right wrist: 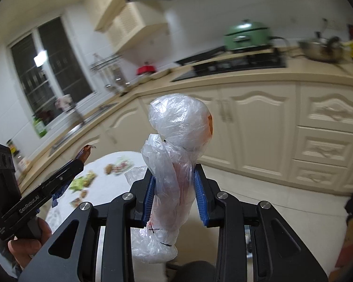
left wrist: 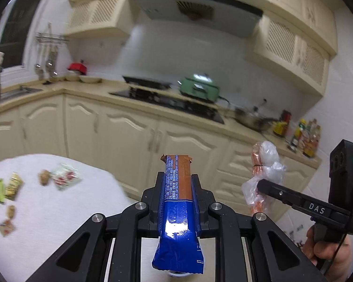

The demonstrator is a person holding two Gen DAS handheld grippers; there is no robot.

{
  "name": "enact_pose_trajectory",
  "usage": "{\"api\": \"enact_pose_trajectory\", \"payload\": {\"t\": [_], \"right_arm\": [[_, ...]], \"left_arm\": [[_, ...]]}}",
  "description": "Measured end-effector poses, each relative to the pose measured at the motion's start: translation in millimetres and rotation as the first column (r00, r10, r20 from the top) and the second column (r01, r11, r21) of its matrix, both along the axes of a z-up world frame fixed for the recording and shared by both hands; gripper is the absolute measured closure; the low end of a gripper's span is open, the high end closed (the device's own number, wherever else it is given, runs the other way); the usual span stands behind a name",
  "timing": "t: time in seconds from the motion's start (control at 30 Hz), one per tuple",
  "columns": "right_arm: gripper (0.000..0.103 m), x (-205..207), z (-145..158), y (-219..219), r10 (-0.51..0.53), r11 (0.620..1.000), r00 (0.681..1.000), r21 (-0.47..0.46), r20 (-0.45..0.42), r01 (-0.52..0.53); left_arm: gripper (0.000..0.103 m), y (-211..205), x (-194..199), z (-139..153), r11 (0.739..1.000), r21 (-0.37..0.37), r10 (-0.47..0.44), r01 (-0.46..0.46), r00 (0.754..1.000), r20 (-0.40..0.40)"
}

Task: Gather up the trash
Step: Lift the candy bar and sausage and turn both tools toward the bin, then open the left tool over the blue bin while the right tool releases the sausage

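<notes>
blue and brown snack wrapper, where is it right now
The blue and brown snack wrapper is clamped in the left gripper, centre of the left wrist view, held up off the white table, with the right gripper's plastic bag to its right.

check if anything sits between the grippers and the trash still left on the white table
Both grippers are already full: the left gripper is shut on a blue wrapper, the right gripper on a crumpled plastic bag. Nothing visible lies in front of the remaining wrappers on the table, only open air.
</notes>
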State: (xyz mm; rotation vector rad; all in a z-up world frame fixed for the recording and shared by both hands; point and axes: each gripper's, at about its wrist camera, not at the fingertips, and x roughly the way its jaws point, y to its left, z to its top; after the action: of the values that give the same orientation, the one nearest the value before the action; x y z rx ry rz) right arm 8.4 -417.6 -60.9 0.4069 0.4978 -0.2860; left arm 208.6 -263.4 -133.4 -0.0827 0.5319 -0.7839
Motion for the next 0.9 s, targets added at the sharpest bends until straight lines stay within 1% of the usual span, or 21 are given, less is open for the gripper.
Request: {"api": "enact_pose_trajectory", "payload": {"t": [0.07, 0.17, 0.3, 0.37, 0.5, 0.57, 0.6, 0.63, 0.67, 0.7, 0.73, 0.77, 0.8, 0.83, 0.87, 0.9], "right_arm": [[0.071, -8, -10, -20, -0.040, 0.999, 0.999, 0.009, -0.020, 0.040], [0.071, -15, -34, -49, -0.098, 0.995, 0.993, 0.029, -0.072, 0.100], [0.071, -15, -75, -85, -0.139, 0.986, 0.979, 0.069, -0.147, 0.151], [0.071, -10, -99, -102, -0.145, 0.981, 0.972, 0.101, -0.185, 0.165], [0.071, 7, -151, -134, -0.147, 0.968, 0.955, 0.162, -0.259, 0.193], [0.070, 14, -174, -147, -0.145, 0.960, 0.946, 0.191, -0.289, 0.206], [0.068, 19, -189, -155, -0.151, 0.953, 0.938, 0.205, -0.312, 0.222], [0.067, 24, -202, -162, -0.150, 0.948, 0.931, 0.219, -0.332, 0.231], [0.066, 28, -214, -169, -0.147, 0.941, 0.926, 0.239, -0.348, 0.239], [0.061, 30, -229, -178, -0.147, 0.928, 0.921, 0.271, -0.361, 0.255], [0.058, 29, -238, -182, -0.149, 0.920, 0.919, 0.291, -0.365, 0.264], [0.058, 28, -246, -187, -0.149, 0.911, 0.916, 0.308, -0.371, 0.273], [0.057, 27, -252, -190, -0.155, 0.905, 0.911, 0.316, -0.382, 0.287], [0.049, 26, -255, -193, -0.161, 0.900, 0.910, 0.322, -0.382, 0.295], [0.044, 24, -255, -193, -0.164, 0.898, 0.911, 0.325, -0.378, 0.297], [0.033, 22, -254, -194, -0.169, 0.898, 0.911, 0.322, -0.377, 0.300]], "left_arm": [[0.087, -20, 6, -7, 0.999, 0.016, -0.032, 0.032, 0.999, -0.025], [0.087, -56, 17, -29, 0.995, 0.056, -0.082, 0.087, 0.993, -0.083], [0.087, -105, 36, -49, 0.982, 0.121, -0.123, 0.143, 0.980, -0.158], [0.087, -127, 47, -66, 0.973, 0.159, -0.136, 0.169, 0.970, -0.200], [0.087, -175, 73, -95, 0.952, 0.227, -0.135, 0.205, 0.947, -0.290], [0.086, -197, 93, -115, 0.942, 0.263, -0.111, 0.211, 0.930, -0.351], [0.086, -205, 102, -123, 0.937, 0.276, -0.099, 0.212, 0.924, -0.370], [0.085, -212, 110, -129, 0.933, 0.288, -0.091, 0.215, 0.917, -0.390], [0.079, -222, 121, -137, 0.927, 0.306, -0.079, 0.218, 0.909, -0.410], [0.064, -227, 129, -143, 0.921, 0.323, -0.067, 0.219, 0.905, -0.421], [0.055, -231, 135, -149, 0.913, 0.344, -0.054, 0.220, 0.900, -0.434], [0.042, -231, 138, -153, 0.911, 0.351, -0.045, 0.215, 0.899, -0.436], [0.032, -230, 143, -152, 0.911, 0.360, -0.030, 0.201, 0.903, -0.428], [0.027, -231, 147, -151, 0.911, 0.368, -0.019, 0.188, 0.908, -0.418], [0.019, -228, 150, -149, 0.911, 0.374, -0.008, 0.172, 0.916, -0.402], [0.013, -227, 150, -146, 0.912, 0.378, -0.001, 0.162, 0.920, -0.391]]}}
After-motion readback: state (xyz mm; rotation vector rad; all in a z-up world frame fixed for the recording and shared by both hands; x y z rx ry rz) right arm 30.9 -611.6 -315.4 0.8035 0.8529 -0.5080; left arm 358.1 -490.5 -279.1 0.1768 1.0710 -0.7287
